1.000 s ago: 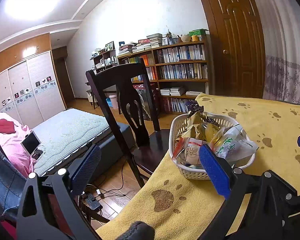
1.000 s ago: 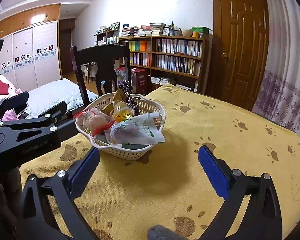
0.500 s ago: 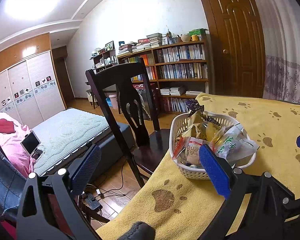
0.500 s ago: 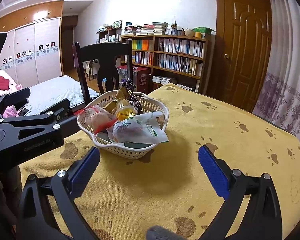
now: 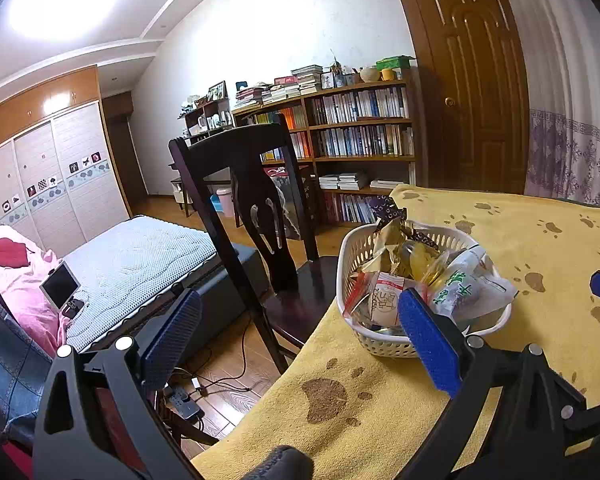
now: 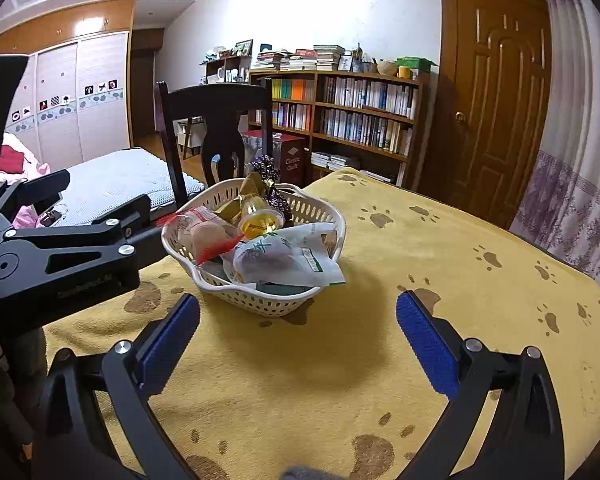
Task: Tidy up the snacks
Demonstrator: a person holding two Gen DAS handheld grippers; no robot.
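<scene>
A white perforated basket (image 6: 278,307) (image 5: 350,248) sits on the yellow paw-print table cover, heaped with packaged snacks. On top lie a white-and-green packet (image 6: 284,258) (image 5: 466,286), a red-edged clear packet (image 6: 206,232) (image 5: 382,296), a yellow jelly cup (image 6: 258,222) and a dark purple wrapper (image 6: 265,164). My right gripper (image 6: 298,328) is open, just in front of the basket above the cloth. My left gripper (image 5: 300,326) is open at the table's left edge beside the basket, with nothing between its fingers. Its black body (image 6: 60,252) reaches the basket's left side in the right wrist view.
A dark wooden chair (image 5: 260,204) (image 6: 216,120) stands against the table's far-left edge behind the basket. A bed (image 5: 132,264) lies left, with a bookshelf (image 6: 340,112) and a door (image 6: 496,96) at the back. Bare yellow cloth (image 6: 480,280) stretches right of the basket.
The basket has grown slightly larger in the right wrist view as my right gripper eased toward it. The left gripper has barely shifted. Both stay open.
</scene>
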